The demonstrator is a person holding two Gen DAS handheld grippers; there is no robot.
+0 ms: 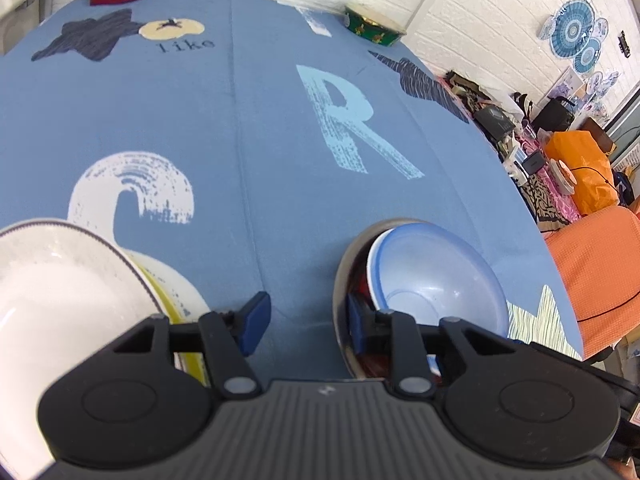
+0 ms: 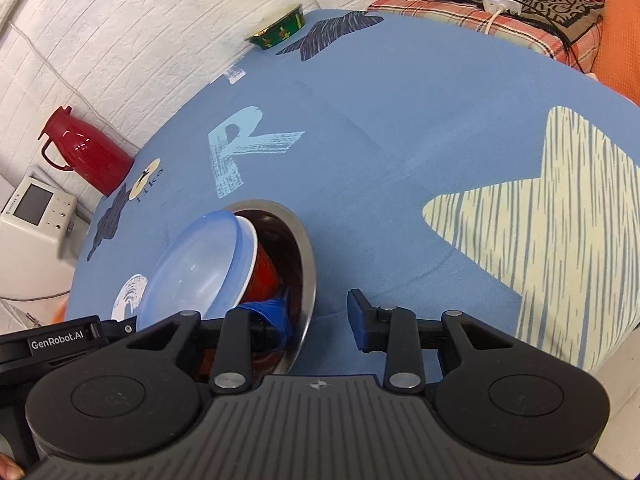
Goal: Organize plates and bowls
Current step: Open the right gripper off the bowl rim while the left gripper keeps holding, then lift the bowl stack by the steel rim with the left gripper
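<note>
Bowls nested in my steel bowl [image 2: 306,256], plates [image 1: 60,280] stacked alongside; a green bowl [image 2: 280,30] remains across the surface [image 1: 260,120]. Both hand-held grippers, left [image 1: 306,322] and right [image 2: 320,320], gape wide, empty.

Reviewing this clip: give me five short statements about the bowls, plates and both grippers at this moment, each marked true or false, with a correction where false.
1. The pale blue bowl sits tilted inside the steel bowl. True.
2. A red bowl lies under the pale blue one. True.
3. The left gripper is shut on the white plate. False: it is open, straddling the steel bowl's rim.
4. The green patterned bowl is stacked in the steel bowl. False: it stands alone at the table's far edge.
5. The right gripper is open, one finger inside the steel bowl. True.
</note>
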